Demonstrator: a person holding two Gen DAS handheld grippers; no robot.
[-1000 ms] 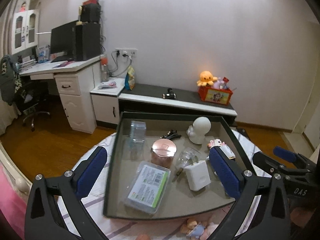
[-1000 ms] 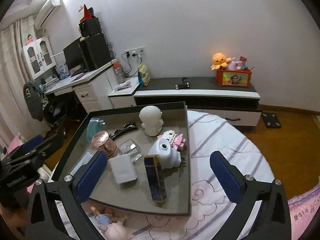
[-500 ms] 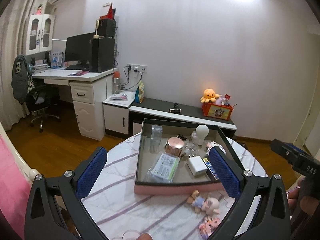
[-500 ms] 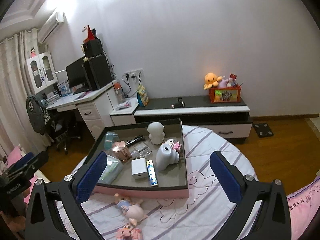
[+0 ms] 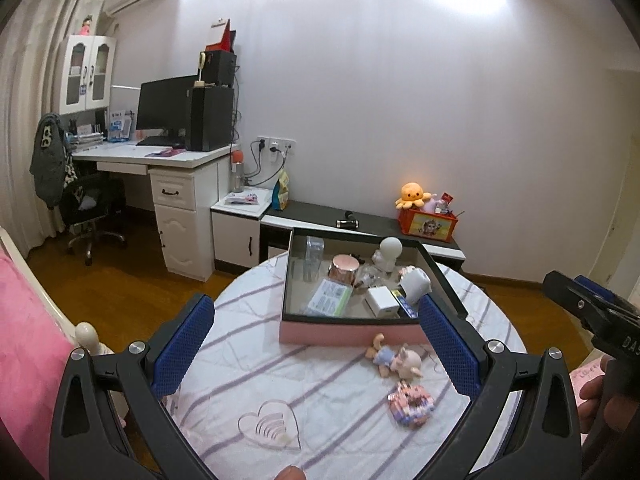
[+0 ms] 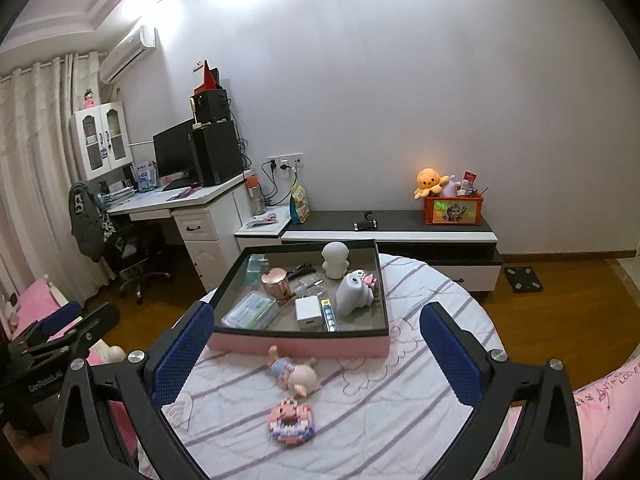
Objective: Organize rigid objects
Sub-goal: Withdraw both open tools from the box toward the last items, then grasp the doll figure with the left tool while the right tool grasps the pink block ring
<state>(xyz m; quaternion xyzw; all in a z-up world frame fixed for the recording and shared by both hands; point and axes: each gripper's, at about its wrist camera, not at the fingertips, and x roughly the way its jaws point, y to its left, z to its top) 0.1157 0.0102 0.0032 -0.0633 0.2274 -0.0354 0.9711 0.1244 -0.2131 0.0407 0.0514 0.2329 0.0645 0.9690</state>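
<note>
The left tool [image 5: 316, 354] hangs released above the near part of a round bench [image 5: 280, 396] covered in a white cloth with lilac stripes, its blue-padded fingers [image 5: 182, 346] spread wide with nothing between them. The right tool [image 6: 316, 354] is likewise released and empty, its blue pads [image 6: 450, 354] wide apart over the same cloth.

Nearest the tools, on the bare cloth, lies a small pink and lilac building-block toy [image 6: 291, 426]. Just beyond it, a little apart, a small doll in a blue dress [image 6: 294, 372] lies on its side, its feet close to the pink front wall of the tray; whether they touch it cannot be told.

The shallow rectangular tray with a dark rim and pink outer wall [image 6: 298, 344] sits toward the far side of the bench. Inside it, along the front, are a clear plastic box with a green label [image 6: 252, 312], a white square charger block [image 6: 308, 312], a narrow dark blue box [image 6: 329, 314] just beside the charger, and a white rounded device lying tilted [image 6: 352, 294]. Behind them stand a rose-gold metal cup [image 6: 276, 284], a clear crumpled wrapper [image 6: 312, 288], a small pink and white block figure [image 6: 368, 280] and a white round-headed figurine [image 6: 335, 259] near the back wall.

At the right edge of the left wrist view, a hand [image 5: 592, 400] holds the other tool's black handle.
</note>
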